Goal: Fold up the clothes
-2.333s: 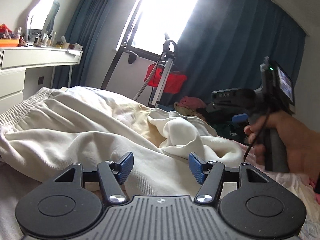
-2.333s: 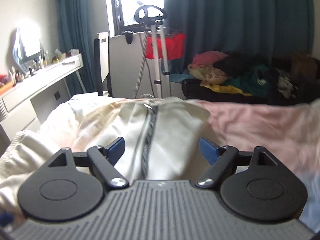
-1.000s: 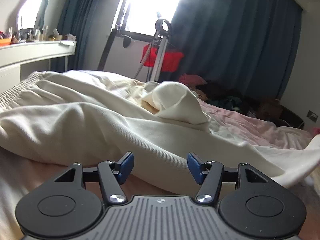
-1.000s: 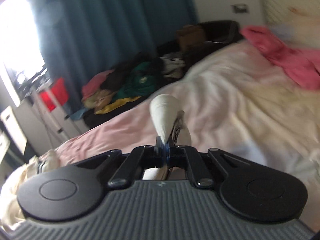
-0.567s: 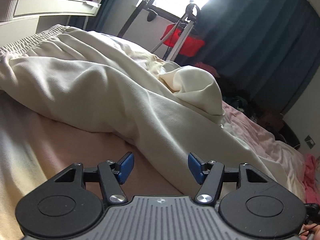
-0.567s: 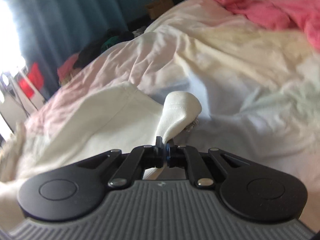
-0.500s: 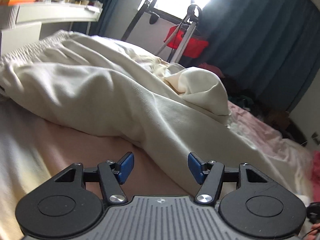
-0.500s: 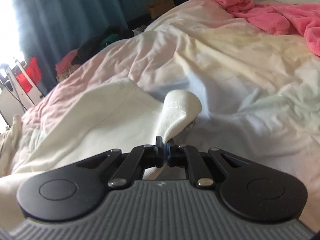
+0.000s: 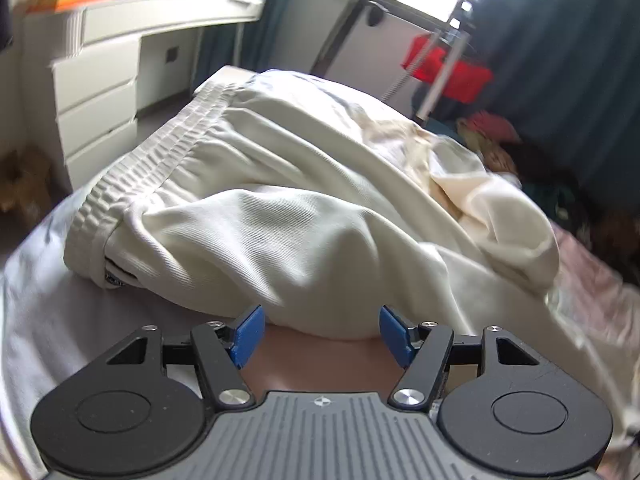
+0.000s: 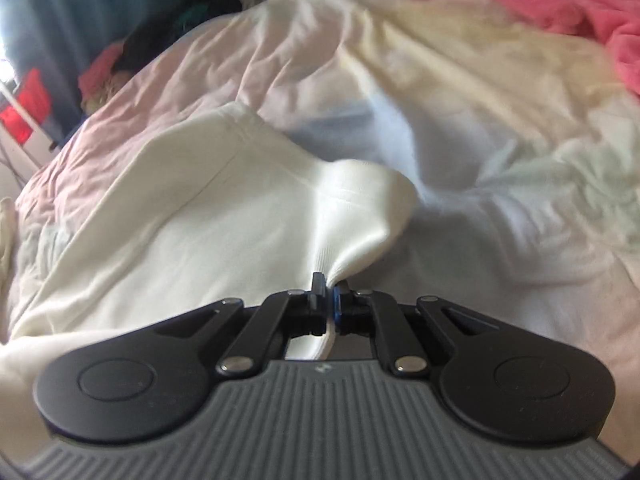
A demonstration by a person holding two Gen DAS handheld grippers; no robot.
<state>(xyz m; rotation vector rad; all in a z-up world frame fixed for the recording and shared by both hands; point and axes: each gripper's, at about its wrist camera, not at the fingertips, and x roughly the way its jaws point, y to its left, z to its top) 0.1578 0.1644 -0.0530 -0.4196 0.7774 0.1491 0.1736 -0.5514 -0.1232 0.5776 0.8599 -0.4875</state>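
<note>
The right gripper (image 10: 327,298) is clamped on the hem of one cream trouser leg (image 10: 200,216), which stretches away leftward over the bed sheet (image 10: 500,128). The left gripper (image 9: 319,334) gapes wide, gripping nothing, just short of the one pair of cream trousers (image 9: 304,216), waistband (image 9: 160,160) lying far left.

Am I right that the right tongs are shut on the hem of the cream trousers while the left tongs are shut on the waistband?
Not quite. In the left wrist view the left tongs are open, their blue pads apart and close to a bulge of the cream trousers, not gripping the waistband. The right wrist view does show the right tongs shut on the hem.
</note>
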